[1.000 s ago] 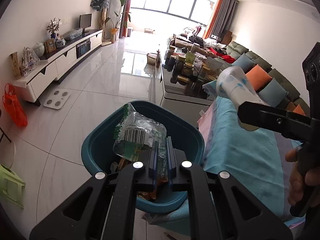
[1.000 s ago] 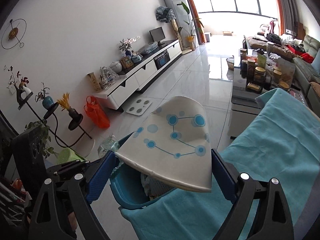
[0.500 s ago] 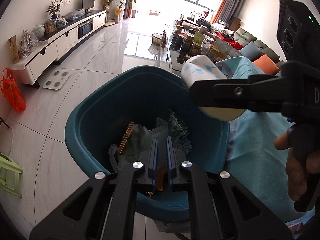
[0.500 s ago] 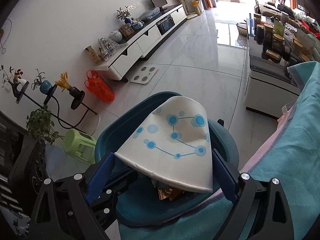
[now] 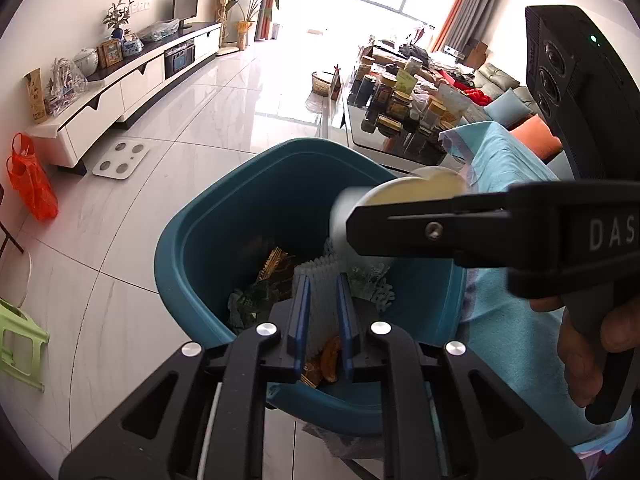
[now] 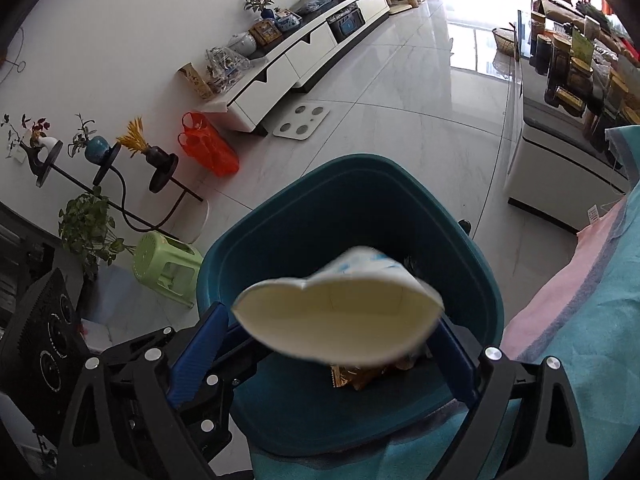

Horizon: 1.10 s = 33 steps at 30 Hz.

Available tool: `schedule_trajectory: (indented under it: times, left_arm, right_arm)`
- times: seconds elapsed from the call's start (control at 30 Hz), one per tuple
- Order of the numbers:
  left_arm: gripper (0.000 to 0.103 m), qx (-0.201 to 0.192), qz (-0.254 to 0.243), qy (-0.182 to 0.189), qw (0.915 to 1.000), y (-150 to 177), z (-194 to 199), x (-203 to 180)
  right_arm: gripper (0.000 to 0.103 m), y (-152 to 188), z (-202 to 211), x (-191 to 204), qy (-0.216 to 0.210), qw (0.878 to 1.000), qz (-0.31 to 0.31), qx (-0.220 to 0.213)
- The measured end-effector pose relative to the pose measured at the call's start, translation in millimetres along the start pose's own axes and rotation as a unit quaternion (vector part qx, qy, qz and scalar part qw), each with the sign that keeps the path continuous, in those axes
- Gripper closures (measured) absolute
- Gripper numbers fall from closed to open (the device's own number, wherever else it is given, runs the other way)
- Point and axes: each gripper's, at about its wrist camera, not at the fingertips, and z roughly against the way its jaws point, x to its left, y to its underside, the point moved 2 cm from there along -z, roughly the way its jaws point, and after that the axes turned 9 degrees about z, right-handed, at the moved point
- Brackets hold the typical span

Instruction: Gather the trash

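We are at the drop — both grippers hang over the teal trash bin at centre frame. Our left gripper points steeply down into it, its jaws just eased apart and pinching nothing we can make out; wrappers lie on the bin floor below. Our right gripper tilts down too, a hand on its handle at the right edge. The paper cup sits blurred between its spread blue fingers, mouth toward the lens — seemingly slipping free. Next, we judge, both should lift clear.
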Motion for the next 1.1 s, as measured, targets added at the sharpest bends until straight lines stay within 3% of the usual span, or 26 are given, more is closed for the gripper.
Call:
schedule_trajectory:
  times: [0.07, 0.23, 0.33, 0.47, 0.63, 0.7, 1.1]
  left_arm:
    - [0.087, -0.001, 0.003, -0.001, 1.0000, -2.1, 3.6, 0.0]
    - [0.074, -0.011, 0.006, 0.000, 0.9999, -3.5, 10.1, -0.7]
    - [0.060, -0.021, 0.007, -0.001, 0.9997, -3.4, 14.1, -3.2]
    - [0.029, -0.037, 0.014, 0.004, 0.9992, -5.0, 21.4, -5.4]
    - [0.017, -0.051, 0.008, 0.002, 0.9987, -7.8, 30.2, -9.6]
    - [0.007, -0.057, 0.004, -0.002, 0.9984, -8.1, 34.1, -13.8]
    - [0.006, -0.089, -0.010, -0.015, 0.9958, -17.1, 67.7, -42.7]
  right_arm:
    - [0.007, -0.6, 0.7, 1.3, -0.001, 1.000, 0.000, -0.001]
    - [0.007, 1.3, 6.5, 0.1, -0.008, 1.000, -0.004, -0.009]
    - [0.007, 1.5, 16.3, -2.6, -0.007, 1.000, -0.007, -0.027]
    - [0.007, 4.2, 33.8, -7.8, 0.001, 0.999, -0.005, -0.047]
    - [0.007, 6.2, 53.5, -15.1, 0.013, 0.997, -0.009, -0.071]
    - [0.007, 7.5, 61.3, -19.0, 0.020, 0.997, -0.009, -0.080]
    - [0.007, 39.4, 115.9, -48.3, 0.094, 0.986, -0.013, -0.136]
